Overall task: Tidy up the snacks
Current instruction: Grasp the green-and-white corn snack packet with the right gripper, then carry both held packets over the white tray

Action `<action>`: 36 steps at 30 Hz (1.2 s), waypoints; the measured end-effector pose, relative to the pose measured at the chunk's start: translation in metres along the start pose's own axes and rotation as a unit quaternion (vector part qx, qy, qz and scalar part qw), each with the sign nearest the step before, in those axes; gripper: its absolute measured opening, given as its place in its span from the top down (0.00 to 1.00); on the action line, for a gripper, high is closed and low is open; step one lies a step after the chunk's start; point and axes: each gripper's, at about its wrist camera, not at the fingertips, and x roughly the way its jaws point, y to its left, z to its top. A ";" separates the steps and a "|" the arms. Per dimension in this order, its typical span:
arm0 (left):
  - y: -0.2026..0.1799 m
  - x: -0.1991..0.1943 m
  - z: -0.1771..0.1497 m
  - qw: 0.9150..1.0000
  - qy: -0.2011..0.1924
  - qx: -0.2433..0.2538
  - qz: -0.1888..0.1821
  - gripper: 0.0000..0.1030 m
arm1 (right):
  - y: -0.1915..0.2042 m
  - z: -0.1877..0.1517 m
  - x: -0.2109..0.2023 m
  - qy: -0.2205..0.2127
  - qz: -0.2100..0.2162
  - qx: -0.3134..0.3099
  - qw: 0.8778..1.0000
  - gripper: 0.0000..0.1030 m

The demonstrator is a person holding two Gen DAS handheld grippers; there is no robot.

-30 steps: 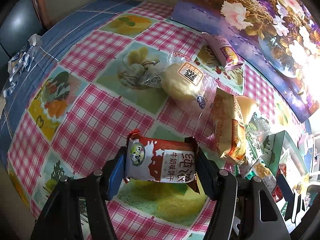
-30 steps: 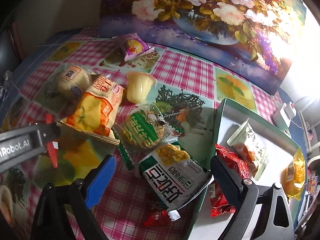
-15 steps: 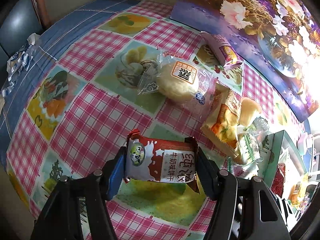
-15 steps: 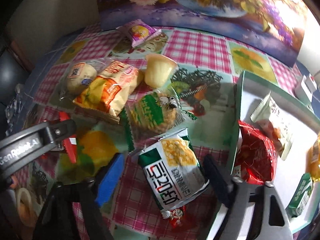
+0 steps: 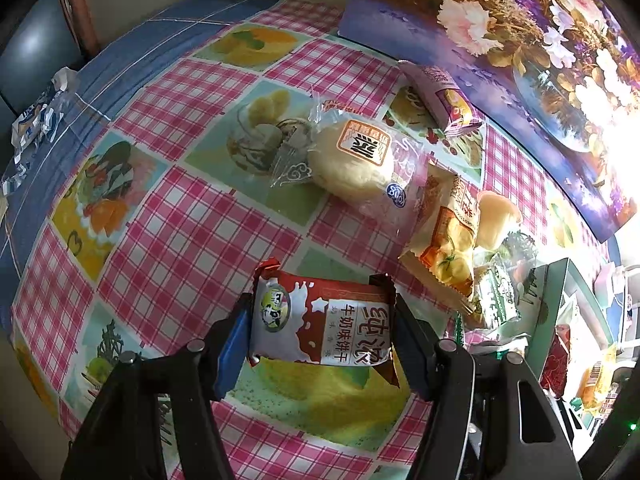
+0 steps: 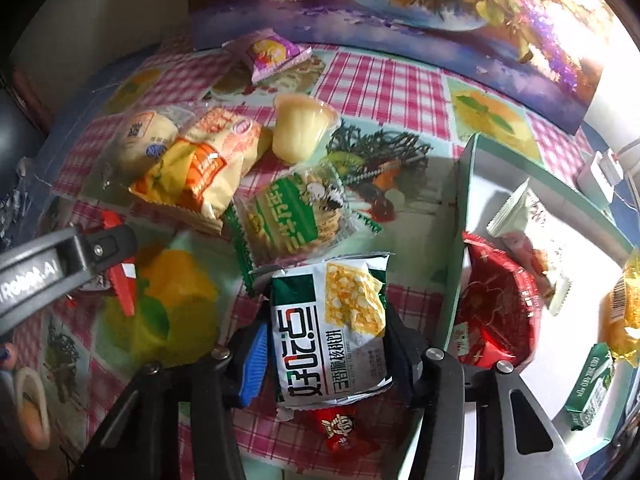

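My left gripper [image 5: 322,332] is shut on a red-and-white milk biscuit pack [image 5: 324,324], held above the checked tablecloth. My right gripper [image 6: 324,344] is shut on a white-and-green cracker pack [image 6: 332,328], just left of the green tray [image 6: 464,184]. A small red snack [image 6: 340,426] lies under that pack. The tray holds a red pack [image 6: 496,304], a white pack [image 6: 524,220], a yellow pack [image 6: 624,312] and a green carton [image 6: 592,388]. The left gripper's arm [image 6: 60,264] shows at the left of the right wrist view.
Loose on the cloth lie a bun in clear wrap [image 5: 356,160], an orange-yellow bag [image 5: 448,240], a pudding cup [image 6: 300,128], a green cracker pack [image 6: 296,216] and a purple pack [image 6: 272,54]. A flower picture [image 5: 520,40] stands at the back.
My right gripper has closed in on the white-and-green cracker pack and now grips it. My left gripper still holds the milk biscuit pack, almost unmoved.
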 end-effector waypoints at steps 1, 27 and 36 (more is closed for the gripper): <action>0.000 -0.001 0.000 1.000 -0.001 0.000 0.000 0.35 | -0.001 0.001 -0.004 -0.005 0.000 0.003 1.000 0.47; -0.016 -0.072 0.009 0.994 -0.099 0.021 -0.028 0.35 | -0.079 0.002 -0.075 -0.067 -0.020 0.167 0.983 0.47; -0.054 -0.084 -0.003 0.991 -0.104 0.073 -0.051 0.35 | -0.149 -0.016 -0.084 -0.063 -0.063 0.270 0.959 0.47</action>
